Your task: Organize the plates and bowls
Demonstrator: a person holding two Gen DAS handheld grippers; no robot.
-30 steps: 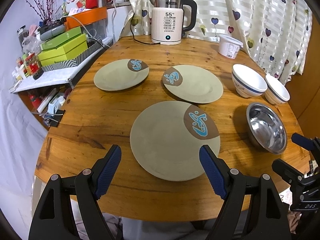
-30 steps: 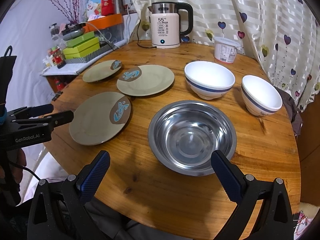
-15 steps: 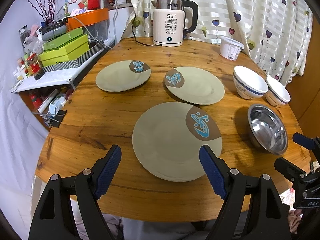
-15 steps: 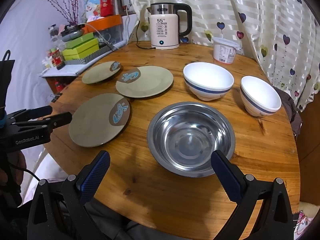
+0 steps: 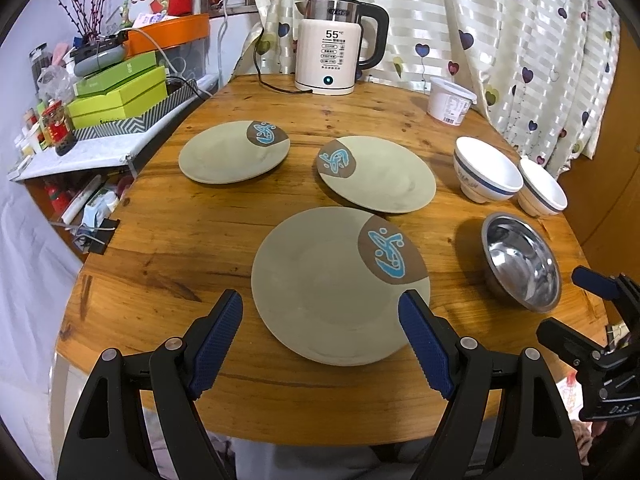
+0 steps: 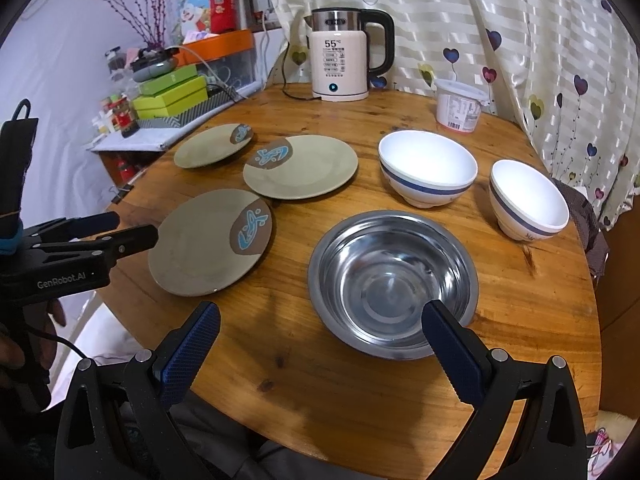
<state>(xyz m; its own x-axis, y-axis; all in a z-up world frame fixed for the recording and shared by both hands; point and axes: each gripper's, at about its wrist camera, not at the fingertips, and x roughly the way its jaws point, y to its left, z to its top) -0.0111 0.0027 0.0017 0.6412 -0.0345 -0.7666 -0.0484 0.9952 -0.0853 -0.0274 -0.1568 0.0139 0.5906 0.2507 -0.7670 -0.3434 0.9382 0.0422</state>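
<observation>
Three olive plates with blue-and-brown motifs lie on the round wooden table (image 5: 168, 240): a large near plate (image 5: 328, 292), a middle plate (image 5: 384, 176) and a small far-left plate (image 5: 228, 156). My left gripper (image 5: 320, 320) hovers open over the near plate's front edge, holding nothing. A steel bowl (image 6: 392, 276) sits ahead of my right gripper (image 6: 320, 332), which is open and empty at the bowl's near rim. Two white bowls with blue bands, one larger (image 6: 428, 168) and one smaller (image 6: 528, 200), stand behind the steel bowl.
A white electric kettle (image 5: 332, 60) with its cord stands at the table's back, a white tub (image 5: 450, 100) to its right. Green boxes (image 5: 120, 92) and clutter fill a side shelf on the left. Heart-patterned curtains hang behind. A hand (image 6: 16, 344) holds the left gripper.
Both grippers have drifted slightly back and up from the table, so the dishes look a little farther off. No dish has moved and both jaws stay open.
</observation>
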